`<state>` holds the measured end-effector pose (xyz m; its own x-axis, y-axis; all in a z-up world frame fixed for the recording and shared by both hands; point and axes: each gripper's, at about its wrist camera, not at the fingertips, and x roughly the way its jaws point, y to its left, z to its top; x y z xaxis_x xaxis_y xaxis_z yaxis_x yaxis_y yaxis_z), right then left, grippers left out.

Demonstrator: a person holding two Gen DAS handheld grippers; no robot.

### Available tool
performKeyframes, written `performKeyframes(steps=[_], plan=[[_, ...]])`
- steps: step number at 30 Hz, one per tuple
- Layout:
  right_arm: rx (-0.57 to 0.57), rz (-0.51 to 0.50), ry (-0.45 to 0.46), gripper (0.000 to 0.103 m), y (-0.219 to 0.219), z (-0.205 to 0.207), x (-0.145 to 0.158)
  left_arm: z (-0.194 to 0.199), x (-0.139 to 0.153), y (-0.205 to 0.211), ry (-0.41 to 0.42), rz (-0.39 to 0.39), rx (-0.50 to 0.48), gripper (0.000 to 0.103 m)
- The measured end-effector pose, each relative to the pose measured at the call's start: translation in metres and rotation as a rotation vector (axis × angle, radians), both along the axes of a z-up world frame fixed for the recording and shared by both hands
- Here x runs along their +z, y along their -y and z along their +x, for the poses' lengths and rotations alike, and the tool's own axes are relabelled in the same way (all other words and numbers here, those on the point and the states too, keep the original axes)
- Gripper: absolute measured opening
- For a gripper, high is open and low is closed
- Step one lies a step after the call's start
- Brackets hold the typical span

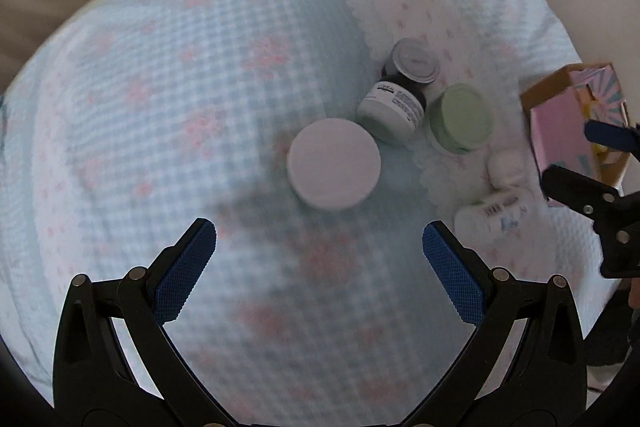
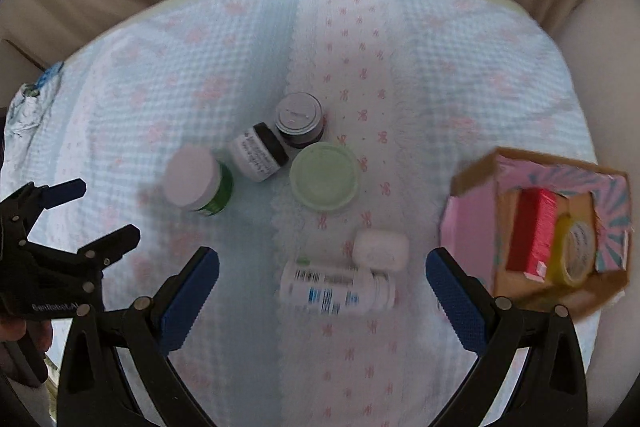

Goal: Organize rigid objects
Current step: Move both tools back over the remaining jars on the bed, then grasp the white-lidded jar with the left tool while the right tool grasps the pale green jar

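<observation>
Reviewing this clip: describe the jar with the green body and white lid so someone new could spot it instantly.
Start at the pink cardboard box on the right of the blue-and-pink bedspread, then cross the jar cluster to its far left end. There stands the green jar, upright. Only it pairs a plain white lid with a dark green body; its nearest neighbour, the white-labelled jar, lies tipped over.

**A quilted cloth and what lies on it**

The surface wears a pale blue and white waffle cloth (image 2: 420,75) with pink bows. On it: a white-lidded green jar (image 2: 198,183), a tipped labelled jar (image 2: 258,153), a grey-lidded dark jar (image 2: 300,119), a green-lidded tub (image 2: 324,177), a white case (image 2: 382,249), a lying white bottle (image 2: 338,291) and a pink box (image 2: 540,227).
</observation>
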<state>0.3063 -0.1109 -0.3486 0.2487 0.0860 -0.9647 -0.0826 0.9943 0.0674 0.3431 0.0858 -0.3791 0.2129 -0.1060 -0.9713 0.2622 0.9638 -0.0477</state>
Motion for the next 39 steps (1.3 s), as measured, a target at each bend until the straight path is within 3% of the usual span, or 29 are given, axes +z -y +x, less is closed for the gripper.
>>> performKeyframes(steps=[10, 13, 16, 19, 22, 24, 27, 34, 39], plan=[[0.058, -0.031, -0.139, 0.103, -0.006, 0.06, -0.085, 0.04, -0.078, 0.023, -0.117, 0.02, -0.007, 0.102], [0.066, -0.046, -0.171, 0.103, -0.007, 0.068, -0.101, 0.043, -0.088, 0.026, -0.139, 0.01, 0.0, 0.09], [0.067, -0.038, -0.219, 0.097, -0.005, 0.076, -0.114, 0.047, -0.095, 0.031, -0.153, 0.007, 0.01, 0.086], [0.063, -0.032, -0.248, 0.094, -0.005, 0.08, -0.122, 0.049, -0.099, 0.036, -0.16, 0.006, 0.016, 0.082], [0.08, -0.026, -0.263, 0.081, -0.007, 0.086, -0.129, 0.054, -0.106, 0.042, -0.167, 0.025, 0.027, 0.07], [0.09, -0.041, -0.27, 0.068, -0.009, 0.088, -0.132, 0.055, -0.107, 0.043, -0.162, 0.024, 0.035, 0.068], [0.085, -0.032, -0.275, 0.067, -0.012, 0.089, -0.131, 0.053, -0.105, 0.035, -0.153, -0.01, 0.064, 0.068], [0.08, -0.036, -0.257, 0.067, -0.02, 0.079, -0.127, 0.042, -0.095, 0.029, -0.131, -0.005, 0.062, 0.068], [0.066, -0.032, -0.23, 0.067, -0.013, 0.074, -0.109, 0.032, -0.072, 0.02, -0.093, -0.017, 0.068, 0.068]])
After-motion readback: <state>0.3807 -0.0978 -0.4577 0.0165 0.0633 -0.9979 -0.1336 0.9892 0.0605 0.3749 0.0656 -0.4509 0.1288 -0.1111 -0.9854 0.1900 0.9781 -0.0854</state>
